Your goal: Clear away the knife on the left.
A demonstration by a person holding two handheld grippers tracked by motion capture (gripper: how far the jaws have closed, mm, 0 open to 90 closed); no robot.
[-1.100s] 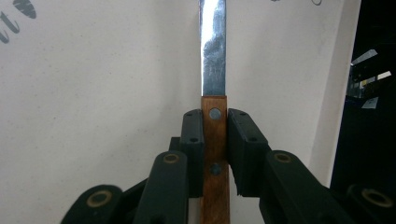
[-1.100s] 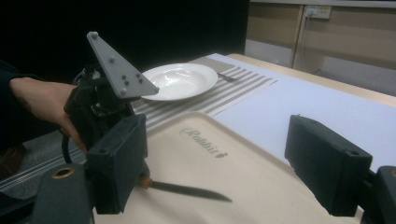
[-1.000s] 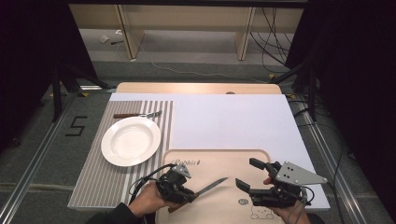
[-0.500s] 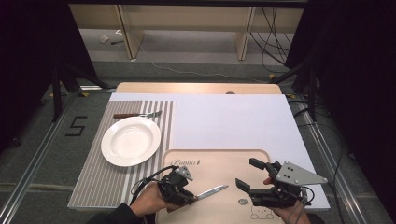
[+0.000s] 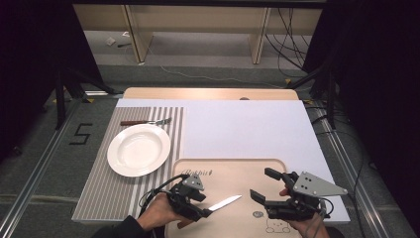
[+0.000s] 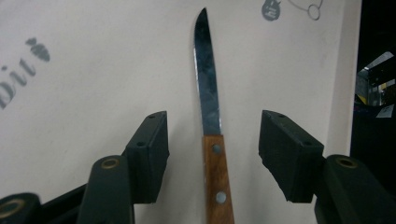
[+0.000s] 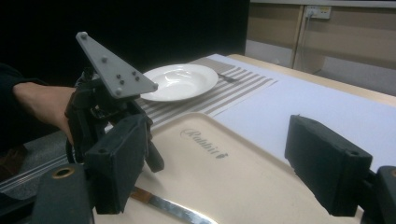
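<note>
A knife (image 5: 225,202) with a wooden handle and steel blade lies on the beige tray (image 5: 233,173), blade pointing right. My left gripper (image 5: 202,205) sits at its handle end. Its jaws have just been opening and now stand apart. In the left gripper view the knife (image 6: 210,107) lies between the pads (image 6: 149,154) with a gap on each side, so my left gripper (image 6: 212,135) is open. My right gripper (image 5: 262,183) hovers open over the tray's right part with nothing in it. The right gripper view (image 7: 219,154) shows the left gripper (image 7: 112,107) and the knife (image 7: 173,208).
A white plate (image 5: 138,148) rests on a striped placemat (image 5: 114,193) to the left, with a fork (image 5: 146,122) behind it. A white sheet (image 5: 247,129) covers the table beyond the tray. Table edges and dark floor lie close on both sides.
The knife's blade, raised a little a second ago, has sunk onto the tray. The left jaws have spread away from the handle. Both hands kept their places.
</note>
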